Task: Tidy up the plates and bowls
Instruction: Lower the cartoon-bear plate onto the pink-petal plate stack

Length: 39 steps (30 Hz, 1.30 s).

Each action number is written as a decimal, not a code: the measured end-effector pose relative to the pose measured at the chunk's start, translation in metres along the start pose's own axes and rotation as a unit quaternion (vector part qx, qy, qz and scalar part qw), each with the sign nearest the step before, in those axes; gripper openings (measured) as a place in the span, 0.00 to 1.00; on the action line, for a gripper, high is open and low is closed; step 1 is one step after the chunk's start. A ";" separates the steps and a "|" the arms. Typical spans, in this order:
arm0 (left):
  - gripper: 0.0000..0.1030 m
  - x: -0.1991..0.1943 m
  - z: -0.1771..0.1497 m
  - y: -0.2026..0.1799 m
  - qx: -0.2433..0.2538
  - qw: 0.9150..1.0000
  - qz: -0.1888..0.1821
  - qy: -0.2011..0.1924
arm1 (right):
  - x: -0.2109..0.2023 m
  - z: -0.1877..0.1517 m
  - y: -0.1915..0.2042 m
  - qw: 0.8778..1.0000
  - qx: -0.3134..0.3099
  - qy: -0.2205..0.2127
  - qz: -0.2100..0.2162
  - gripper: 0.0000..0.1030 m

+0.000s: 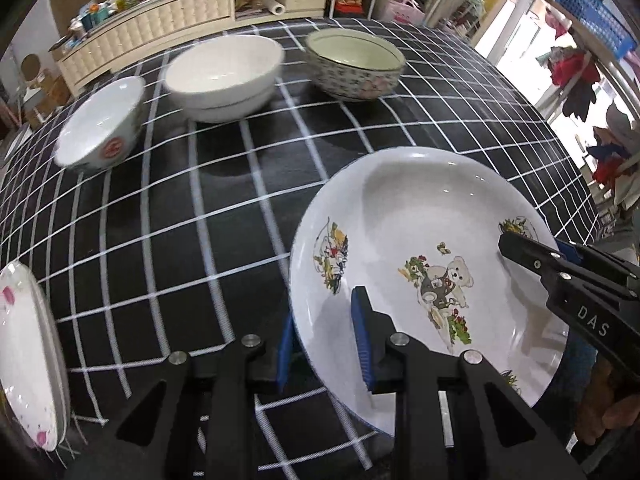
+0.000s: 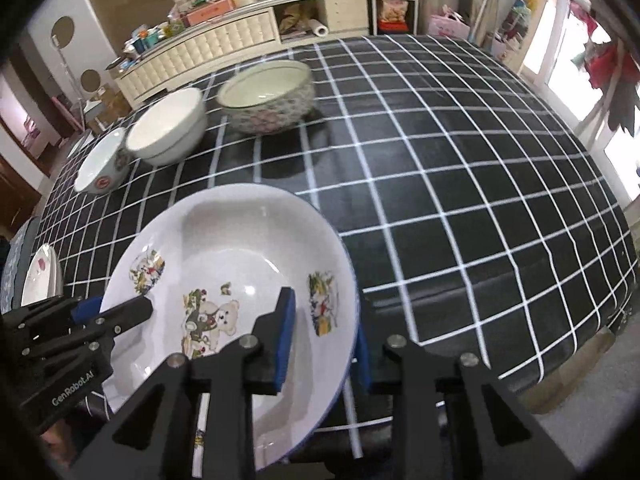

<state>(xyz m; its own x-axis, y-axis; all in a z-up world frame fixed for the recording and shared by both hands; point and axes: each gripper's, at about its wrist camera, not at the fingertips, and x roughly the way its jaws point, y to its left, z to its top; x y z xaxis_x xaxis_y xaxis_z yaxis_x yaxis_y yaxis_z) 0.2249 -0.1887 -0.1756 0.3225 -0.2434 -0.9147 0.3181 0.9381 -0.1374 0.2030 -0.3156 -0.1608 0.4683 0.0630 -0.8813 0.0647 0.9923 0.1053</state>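
Note:
A white deep plate with a teddy-bear print (image 1: 420, 248) (image 2: 240, 256) is held over the near part of the checked table. My left gripper (image 1: 326, 354) is shut on its left rim, one blue pad inside and one outside. My right gripper (image 2: 322, 338) is shut on its right rim the same way; it also shows in the left wrist view (image 1: 532, 252). Three bowls stand at the far side: a small white bowl with a red mark (image 1: 102, 128) (image 2: 102, 166), a plain white bowl (image 1: 224, 76) (image 2: 168, 128), and a flower-patterned bowl (image 1: 354, 64) (image 2: 268, 96).
A white plate with pink flowers (image 1: 24, 360) (image 2: 40, 276) lies at the table's near left edge. The black-and-white checked tablecloth (image 1: 200, 220) (image 2: 460, 184) covers the table. A cream cabinet (image 1: 160, 20) stands behind the table.

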 end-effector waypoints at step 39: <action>0.21 -0.111 -0.101 0.233 -0.209 0.970 0.102 -0.064 | 0.016 0.000 0.256 0.979 -0.153 0.015 0.134 0.24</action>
<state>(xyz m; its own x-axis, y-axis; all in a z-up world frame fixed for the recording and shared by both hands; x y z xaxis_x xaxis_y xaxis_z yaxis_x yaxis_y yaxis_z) 0.1733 0.0823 -0.1442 0.4576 -0.0456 -0.8880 -0.1451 0.9815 -0.1252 0.2268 -0.0608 -0.1485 0.4059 0.3246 -0.8543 -0.3256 0.9248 0.1966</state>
